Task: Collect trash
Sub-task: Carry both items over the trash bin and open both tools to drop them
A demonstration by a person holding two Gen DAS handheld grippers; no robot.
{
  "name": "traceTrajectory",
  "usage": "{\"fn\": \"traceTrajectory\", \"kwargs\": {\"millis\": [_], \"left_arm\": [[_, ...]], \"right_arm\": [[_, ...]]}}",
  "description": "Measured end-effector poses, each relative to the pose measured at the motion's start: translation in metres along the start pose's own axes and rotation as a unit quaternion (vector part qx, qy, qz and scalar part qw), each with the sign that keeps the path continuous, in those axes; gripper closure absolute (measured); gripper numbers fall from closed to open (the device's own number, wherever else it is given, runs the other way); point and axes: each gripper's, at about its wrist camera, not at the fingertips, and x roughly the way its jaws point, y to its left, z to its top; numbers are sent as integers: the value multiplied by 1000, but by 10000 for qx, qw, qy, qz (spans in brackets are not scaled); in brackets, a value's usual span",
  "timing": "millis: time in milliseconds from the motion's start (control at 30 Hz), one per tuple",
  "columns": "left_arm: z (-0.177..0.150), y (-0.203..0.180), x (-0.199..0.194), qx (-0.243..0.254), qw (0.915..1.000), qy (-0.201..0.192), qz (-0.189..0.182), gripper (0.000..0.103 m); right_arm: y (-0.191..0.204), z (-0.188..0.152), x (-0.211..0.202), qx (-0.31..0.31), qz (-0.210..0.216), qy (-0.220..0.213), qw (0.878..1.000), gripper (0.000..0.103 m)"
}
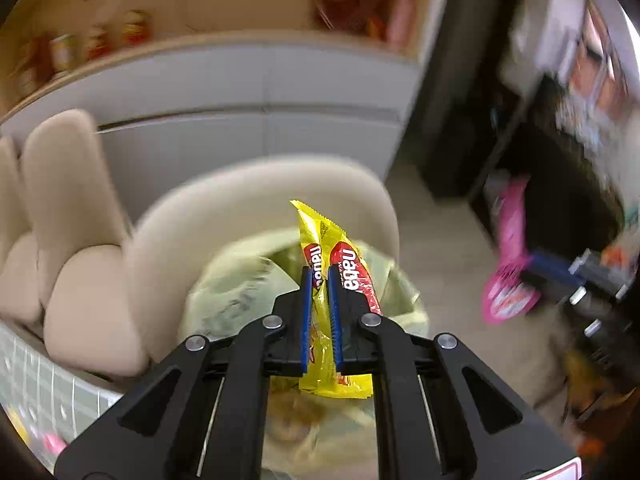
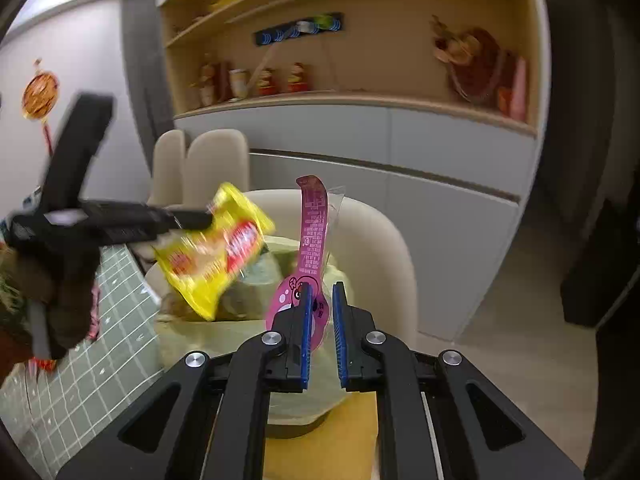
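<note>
My left gripper (image 1: 319, 276) is shut on a yellow wafer wrapper (image 1: 320, 236) with a red label, held above a bin lined with a pale green bag (image 1: 232, 292). The same wrapper (image 2: 216, 248) shows in the right wrist view, blurred, with the left gripper (image 2: 200, 218) beside it. My right gripper (image 2: 322, 292) is shut on a pink wrapper (image 2: 314, 232) that stands up from its left pad, above the bag-lined bin (image 2: 256, 276). The pink wrapper (image 1: 508, 256) and the right gripper (image 1: 536, 272) show at the right of the left wrist view.
The bin sits on a beige chair (image 1: 256, 192) next to more beige chairs (image 1: 68, 184). A table with a green grid mat (image 2: 100, 344) lies to the left, with small wrappers on it. Grey cabinets (image 2: 400, 168) and wooden shelves (image 2: 360, 60) stand behind. Floor (image 1: 440, 248) lies to the right.
</note>
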Motion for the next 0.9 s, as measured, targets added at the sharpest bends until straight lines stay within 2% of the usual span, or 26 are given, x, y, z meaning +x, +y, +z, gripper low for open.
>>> {"fn": "traceTrajectory", "kwargs": {"millis": [67, 200, 233, 333, 467, 567, 600, 733, 900], "left_arm": [[0, -9, 36, 428, 9973, 572, 169, 95], [-15, -6, 66, 942, 9846, 1125, 950, 95], [-20, -1, 70, 1009, 9806, 1223, 1150, 95], [-29, 13, 71, 1068, 9753, 1333, 1401, 95], [-26, 40, 53, 374, 9905, 1083, 764, 93], [-22, 54, 37, -89, 9954, 868, 396, 73], [-22, 57, 29, -271, 9964, 716, 354, 72], [-30, 61, -8, -970, 9943, 249, 359, 72], [-59, 71, -56, -1655, 9838, -353, 591, 71]], "right_arm": [[-11, -1, 7, 116, -49, 43, 9999, 92], [-20, -4, 24, 190, -91, 149, 9997, 92], [-22, -4, 28, 203, -79, 169, 9996, 92], [-23, 2, 42, 217, -38, 204, 9995, 92], [-13, 4, 60, 200, 131, 272, 9993, 92], [1, 7, 70, 90, 310, 314, 9990, 92], [9, 10, 75, 16, 397, 335, 9986, 92], [37, 14, 93, -205, 635, 485, 9966, 92], [62, 8, 124, -370, 604, 966, 9928, 91]]}}
